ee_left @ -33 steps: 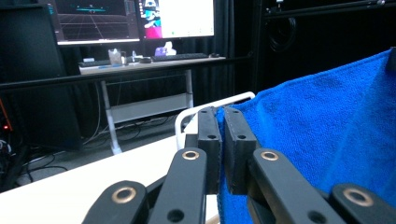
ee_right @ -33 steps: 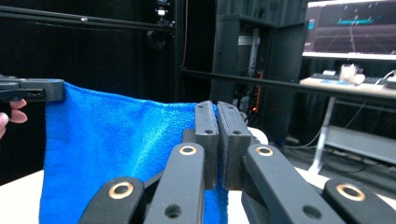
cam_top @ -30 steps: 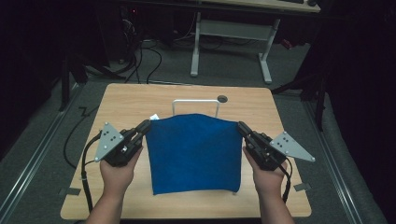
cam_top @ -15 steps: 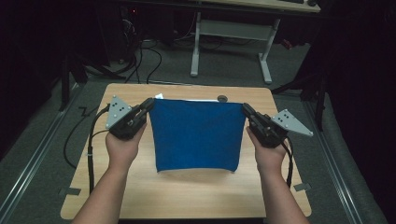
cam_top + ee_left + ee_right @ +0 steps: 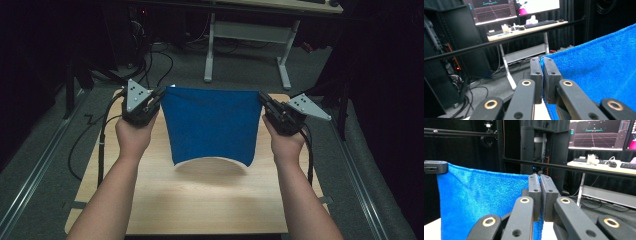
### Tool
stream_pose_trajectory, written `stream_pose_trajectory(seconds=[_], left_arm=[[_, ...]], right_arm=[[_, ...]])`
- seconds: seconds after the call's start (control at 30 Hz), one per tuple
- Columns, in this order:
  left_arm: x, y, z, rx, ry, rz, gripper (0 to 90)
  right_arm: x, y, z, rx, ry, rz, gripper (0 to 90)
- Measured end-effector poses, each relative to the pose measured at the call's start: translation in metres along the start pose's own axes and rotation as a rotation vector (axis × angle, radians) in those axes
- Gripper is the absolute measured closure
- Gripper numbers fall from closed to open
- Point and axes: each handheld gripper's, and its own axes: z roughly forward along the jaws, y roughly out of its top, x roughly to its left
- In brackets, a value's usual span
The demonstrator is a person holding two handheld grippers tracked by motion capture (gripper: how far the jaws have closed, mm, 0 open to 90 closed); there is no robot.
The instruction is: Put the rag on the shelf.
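Observation:
A blue towel (image 5: 210,125) hangs stretched in the air above the wooden table (image 5: 200,200), its lower edge curling just over the tabletop. My left gripper (image 5: 159,95) is shut on the towel's upper left corner. My right gripper (image 5: 262,98) is shut on the upper right corner. In the left gripper view the jaws of the left gripper (image 5: 542,62) pinch the blue towel (image 5: 599,72), which spreads to the right. In the right gripper view the right gripper (image 5: 540,180) clamps the blue towel (image 5: 479,200), and the other gripper (image 5: 435,167) holds its far corner.
A desk frame with white legs (image 5: 247,35) stands beyond the table on grey floor. Cables (image 5: 87,145) trail off the table's left side. Monitors and a keyboard (image 5: 541,23) sit on a desk in the background.
Both grippers have lifted the towel higher and carried it farther from the person. Its lower edge has risen off the near part of the table.

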Motion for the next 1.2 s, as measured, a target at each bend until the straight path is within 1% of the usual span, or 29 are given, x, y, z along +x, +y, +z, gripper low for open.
stream_pose_trajectory(seconds=[0.1,0.13,0.17,0.2,0.23,0.27,0.33,0.37,0.4,0.43,0.47,0.5,0.53,0.57,0.6,0.63,0.7,0.73,0.8,0.83,0.87,0.9,0.93,0.97,1.0,1.03,1.07,1.1,1.2], left_arm=[[0.005,0.005,0.007,-0.001,0.003,-0.014,87.3],[0.006,0.007,0.010,0.003,0.005,-0.008,87.3],[0.007,0.008,0.014,0.005,0.009,0.002,87.3],[0.009,0.010,0.020,0.017,0.019,0.027,87.3],[0.011,0.011,0.026,0.026,0.023,0.033,87.3],[0.011,0.011,0.026,0.026,0.023,0.033,87.3],[0.015,0.011,0.034,0.036,0.025,0.021,87.3],[0.019,0.009,0.043,0.053,0.026,0.015,87.3],[0.019,0.009,0.043,0.053,0.026,0.015,87.3],[0.022,0.006,0.056,0.078,0.032,0.017,87.3],[0.022,0.006,0.056,0.078,0.032,0.017,87.3],[0.024,0.003,0.062,0.093,0.030,0.010,87.3],[0.025,0.000,0.068,0.111,0.028,0.004,87.3],[0.027,-0.007,0.077,0.141,0.029,-0.003,87.2],[0.027,-0.007,0.077,0.141,0.029,-0.003,87.2],[0.029,-0.013,0.083,0.171,0.026,-0.014,87.2],[0.030,-0.023,0.092,0.214,0.020,-0.015,87.2],[0.030,-0.028,0.095,0.236,0.012,-0.018,87.2],[0.029,-0.038,0.100,0.264,-0.013,-0.035,87.2],[0.028,-0.048,0.103,0.285,-0.027,-0.042,87.2],[0.028,-0.048,0.103,0.285,-0.027,-0.042,87.2],[0.028,-0.061,0.104,0.314,-0.044,-0.053,87.2],[0.028,-0.061,0.104,0.314,-0.044,-0.053,87.2],[0.027,-0.070,0.103,0.326,-0.052,-0.061,87.2],[0.027,-0.070,0.103,0.326,-0.052,-0.061,87.2],[0.026,-0.079,0.102,0.337,-0.065,-0.071,87.2],[0.026,-0.079,0.102,0.337,-0.065,-0.071,87.2],[0.025,-0.086,0.101,0.346,-0.072,-0.084,87.2],[0.022,-0.098,0.101,0.372,-0.093,-0.089,87.2]], right_arm=[[-0.005,0.005,0.009,0.004,-0.009,0.001,88.2],[-0.009,0.007,0.016,0.005,-0.017,0.000,88.2],[-0.009,0.007,0.016,0.005,-0.017,0.000,88.2],[-0.013,0.009,0.023,0.011,-0.031,-0.006,88.2],[-0.014,0.009,0.026,0.013,-0.030,-0.003,88.2],[-0.014,0.009,0.026,0.013,-0.030,-0.003,88.2],[-0.019,0.010,0.036,0.031,-0.042,-0.011,88.2],[-0.024,0.009,0.045,0.050,-0.051,-0.019,88.2],[-0.024,0.009,0.045,0.050,-0.051,-0.019,88.2],[-0.028,0.007,0.055,0.072,-0.064,-0.030,88.2],[-0.028,0.007,0.055,0.072,-0.064,-0.030,88.2],[-0.030,0.005,0.060,0.087,-0.072,-0.020,88.2],[-0.032,0.002,0.065,0.100,-0.081,-0.011,88.2],[-0.037,-0.006,0.076,0.135,-0.093,-0.015,88.2],[-0.037,-0.006,0.076,0.135,-0.093,-0.015,88.2],[-0.041,-0.016,0.086,0.181,-0.091,-0.014,88.1],[-0.045,-0.027,0.094,0.228,-0.089,-0.014,88.1],[-0.045,-0.027,0.094,0.228,-0.089,-0.014,88.1],[-0.048,-0.036,0.098,0.255,-0.090,-0.005,88.1],[-0.052,-0.046,0.099,0.274,-0.084,0.029,88.2],[-0.052,-0.046,0.099,0.274,-0.084,0.029,88.2],[-0.054,-0.057,0.099,0.297,-0.078,0.039,88.2],[-0.054,-0.057,0.099,0.297,-0.078,0.039,88.2],[-0.054,-0.067,0.100,0.318,-0.067,0.040,88.1],[-0.054,-0.067,0.100,0.318,-0.067,0.040,88.1],[-0.053,-0.076,0.100,0.334,-0.061,0.042,88.1],[-0.053,-0.076,0.100,0.334,-0.061,0.042,88.1],[-0.052,-0.086,0.099,0.353,-0.056,0.047,88.1],[-0.052,-0.094,0.099,0.363,-0.050,0.056,88.1]])
